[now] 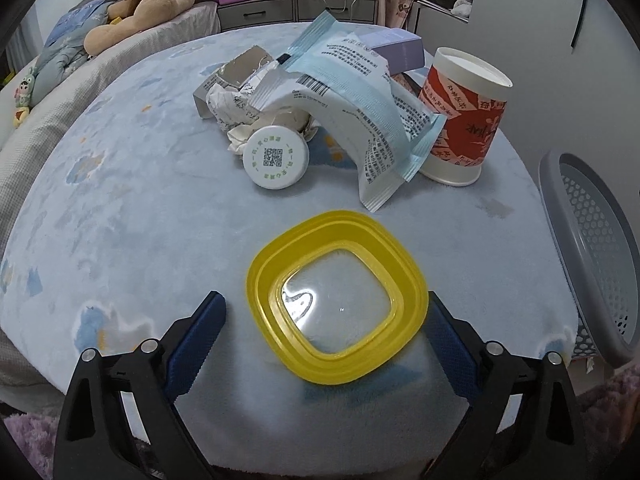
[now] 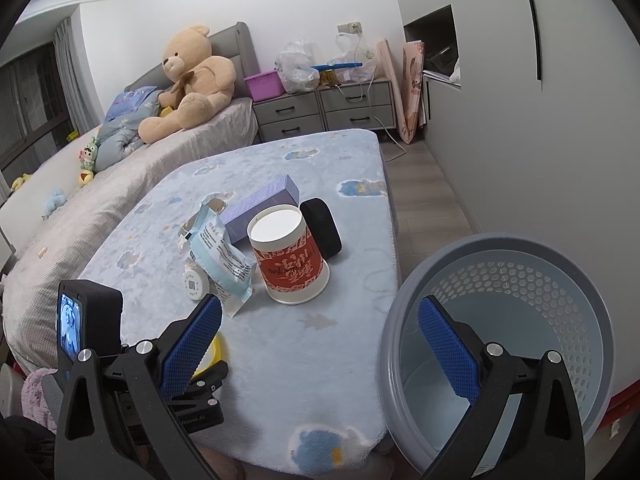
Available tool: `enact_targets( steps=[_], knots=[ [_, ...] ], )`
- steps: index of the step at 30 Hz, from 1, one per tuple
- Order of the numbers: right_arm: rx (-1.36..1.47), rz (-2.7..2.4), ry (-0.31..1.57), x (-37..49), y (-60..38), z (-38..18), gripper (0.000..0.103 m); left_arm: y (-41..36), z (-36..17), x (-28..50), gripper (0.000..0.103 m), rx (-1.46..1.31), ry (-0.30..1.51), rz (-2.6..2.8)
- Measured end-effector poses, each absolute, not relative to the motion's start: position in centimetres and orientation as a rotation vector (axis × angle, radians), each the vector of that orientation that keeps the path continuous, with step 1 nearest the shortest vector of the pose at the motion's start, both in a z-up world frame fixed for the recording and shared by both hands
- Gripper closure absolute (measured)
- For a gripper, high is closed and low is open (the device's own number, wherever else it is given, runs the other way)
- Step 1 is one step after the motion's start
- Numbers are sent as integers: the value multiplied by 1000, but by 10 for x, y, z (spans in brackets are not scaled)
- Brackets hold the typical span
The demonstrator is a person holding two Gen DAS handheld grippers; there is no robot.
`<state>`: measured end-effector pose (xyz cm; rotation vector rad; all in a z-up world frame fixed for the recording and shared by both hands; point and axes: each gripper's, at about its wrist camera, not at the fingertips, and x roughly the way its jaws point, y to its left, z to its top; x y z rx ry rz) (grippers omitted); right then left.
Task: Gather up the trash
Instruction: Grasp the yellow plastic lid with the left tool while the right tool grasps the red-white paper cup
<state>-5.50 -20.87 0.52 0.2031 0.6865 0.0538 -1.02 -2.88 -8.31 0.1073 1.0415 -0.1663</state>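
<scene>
A yellow square lid [image 1: 404, 280] with a clear centre lies flat on the light-blue table cover [image 1: 120, 200]. My left gripper [image 1: 325, 298] points down around it, open. The right pad is at the lid's edge and the left finger [image 1: 196, 344] stands apart from it. Behind lies a trash pile: a blue-white wrapper [image 1: 360, 120], a white QR-code cap [image 1: 276, 158], crumpled paper [image 1: 232, 108], a purple box [image 1: 400, 50] and an upside-down red paper cup [image 1: 460, 116]. My right gripper [image 2: 320, 308] hangs open and empty by the grey perforated basket [image 2: 520, 280].
The basket [image 1: 592, 260] stands off the table's right edge. A black round object [image 2: 320, 222] lies behind the cup [image 2: 288, 256]. A bed with a teddy bear [image 2: 192, 80] runs along the left, and grey drawers [image 2: 320, 112] stand at the back.
</scene>
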Motion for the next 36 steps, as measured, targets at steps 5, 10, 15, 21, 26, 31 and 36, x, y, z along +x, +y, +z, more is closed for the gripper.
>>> enact_targets(
  steps=[5,10,15,21,26,31,36],
  knots=[
    [193,48,693,-54,-208,3,6,-26,-79,-9,30,98,1033,-177],
    [180,46,699,-52,-205,0,6,-19,-59,-12,30,94,965,-161],
    [178,59,738,-33,-201,-6,6,-12,-35,-16,30,88,876,-136],
    [146,40,755,1,-188,-13,6,-7,-28,-14,30,82,846,-119],
    [135,39,769,26,-177,-21,7,-1,-32,-12,30,69,862,-110],
    [125,29,758,44,-168,-24,10,1,-36,-10,30,61,878,-114],
    [122,36,786,58,-167,-28,33,1,-37,-10,30,65,879,-113]
  ],
)
